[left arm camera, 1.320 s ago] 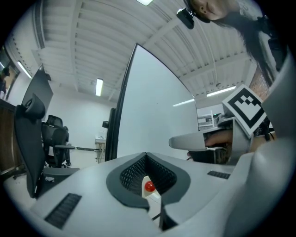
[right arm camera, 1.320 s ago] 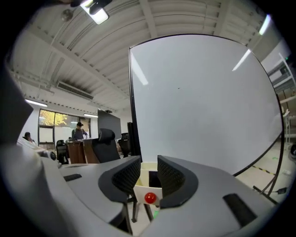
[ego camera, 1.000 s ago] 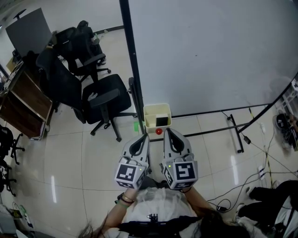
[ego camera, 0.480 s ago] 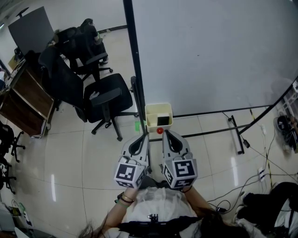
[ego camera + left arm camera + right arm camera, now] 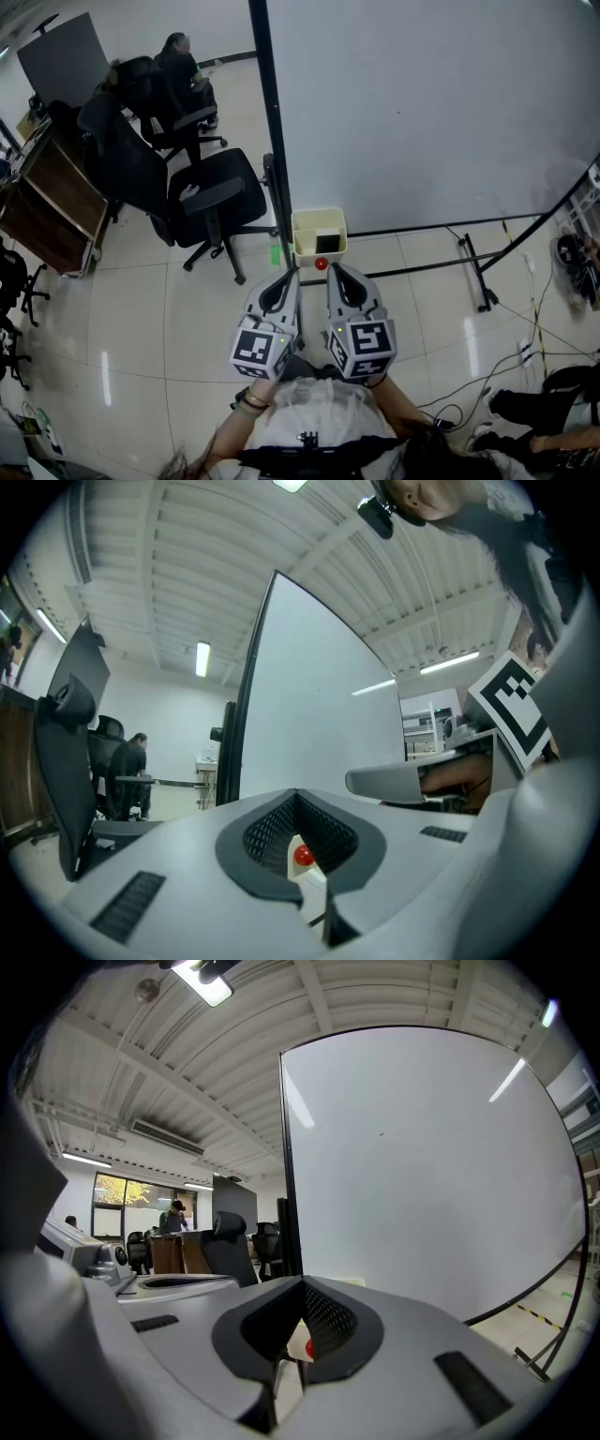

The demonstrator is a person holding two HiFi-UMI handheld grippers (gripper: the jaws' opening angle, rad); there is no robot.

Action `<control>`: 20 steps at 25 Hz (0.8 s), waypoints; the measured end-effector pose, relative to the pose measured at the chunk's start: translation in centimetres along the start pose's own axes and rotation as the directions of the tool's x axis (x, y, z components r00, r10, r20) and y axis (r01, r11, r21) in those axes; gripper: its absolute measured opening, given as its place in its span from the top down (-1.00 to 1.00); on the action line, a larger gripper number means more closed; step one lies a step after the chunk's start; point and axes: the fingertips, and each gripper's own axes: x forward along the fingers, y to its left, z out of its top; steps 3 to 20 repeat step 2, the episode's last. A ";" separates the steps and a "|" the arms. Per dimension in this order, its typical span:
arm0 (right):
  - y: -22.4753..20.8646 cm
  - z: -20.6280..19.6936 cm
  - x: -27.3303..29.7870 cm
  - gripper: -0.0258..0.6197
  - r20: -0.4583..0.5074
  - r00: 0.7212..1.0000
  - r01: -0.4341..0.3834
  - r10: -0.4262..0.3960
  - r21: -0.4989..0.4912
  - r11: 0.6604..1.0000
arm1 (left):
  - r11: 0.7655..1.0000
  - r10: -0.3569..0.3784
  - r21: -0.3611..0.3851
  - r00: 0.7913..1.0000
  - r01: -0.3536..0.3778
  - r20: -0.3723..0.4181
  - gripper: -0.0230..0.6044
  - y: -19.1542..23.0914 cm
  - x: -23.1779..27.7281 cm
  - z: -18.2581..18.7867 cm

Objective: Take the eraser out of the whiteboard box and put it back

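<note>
task judged not yet begun — the dark rectangular eraser (image 5: 326, 245) is seen inside the pale yellow whiteboard box (image 5: 300, 232), just beyond the left gripper (image 5: 292, 274) and right gripper (image 5: 335, 267), both held closed and empty — removal and return remain.

Pale yellow whiteboard box (image 5: 299, 234), small red ball (image 5: 321, 265), black office chair (image 5: 216, 192), white whiteboard (image 5: 422, 103), black frame (image 5: 265, 103)

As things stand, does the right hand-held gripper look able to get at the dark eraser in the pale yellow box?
Probably yes. The right hand-held gripper points at the open-topped pale yellow box with nothing between, and the dark eraser shows inside. Its jaws are shut, though.
</note>
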 end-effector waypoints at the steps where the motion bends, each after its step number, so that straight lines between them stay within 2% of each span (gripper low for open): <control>1: 0.0 0.0 0.0 0.92 -0.002 1.000 0.000 0.000 0.001 1.000 | 1.000 0.001 0.001 1.000 -0.001 0.001 0.98 0.0 0.0 0.1; 20: 0.0 -0.1 0.1 0.92 -0.004 1.000 0.000 0.000 0.003 1.000 | 1.000 0.002 0.002 1.000 -0.002 0.002 0.98 0.1 0.1 0.1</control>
